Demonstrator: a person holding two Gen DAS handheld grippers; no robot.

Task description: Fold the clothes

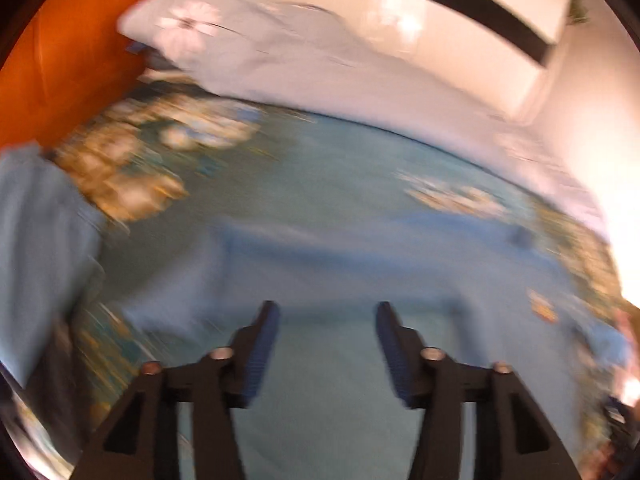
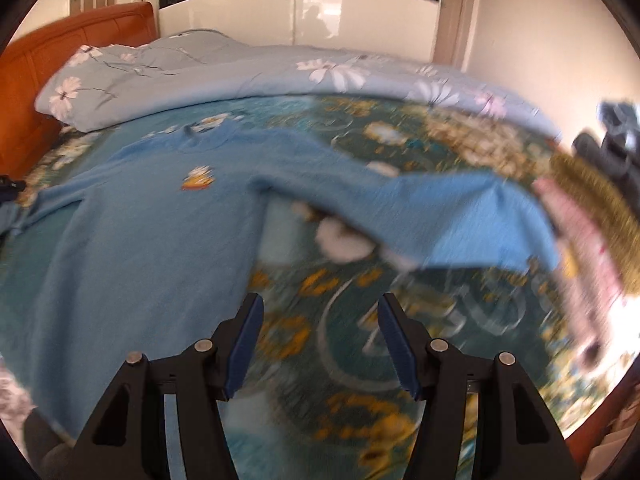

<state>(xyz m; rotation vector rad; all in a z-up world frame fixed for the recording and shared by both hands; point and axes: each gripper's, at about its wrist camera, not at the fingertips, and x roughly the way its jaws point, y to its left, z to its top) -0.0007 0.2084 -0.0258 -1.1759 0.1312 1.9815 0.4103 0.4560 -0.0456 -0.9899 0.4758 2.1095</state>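
A light blue sweater (image 2: 132,240) with a small orange and white emblem lies spread on the floral bedspread (image 2: 360,344). One sleeve (image 2: 460,216) stretches out to the right. My right gripper (image 2: 320,304) hangs open over the bedspread just right of the sweater's body, below that sleeve, with nothing between its fingers. In the blurred left wrist view the sweater (image 1: 340,264) fills the middle. My left gripper (image 1: 326,312) is open above it, and no cloth is between its fingers. More light blue cloth (image 1: 40,240) hangs at the left edge.
A pale blue quilt with white flowers (image 2: 240,72) lies folded along the far side of the bed, against an orange headboard (image 2: 60,44). Pink and olive garments (image 2: 580,216) are piled at the bed's right edge. A pale wardrobe (image 2: 360,12) stands behind.
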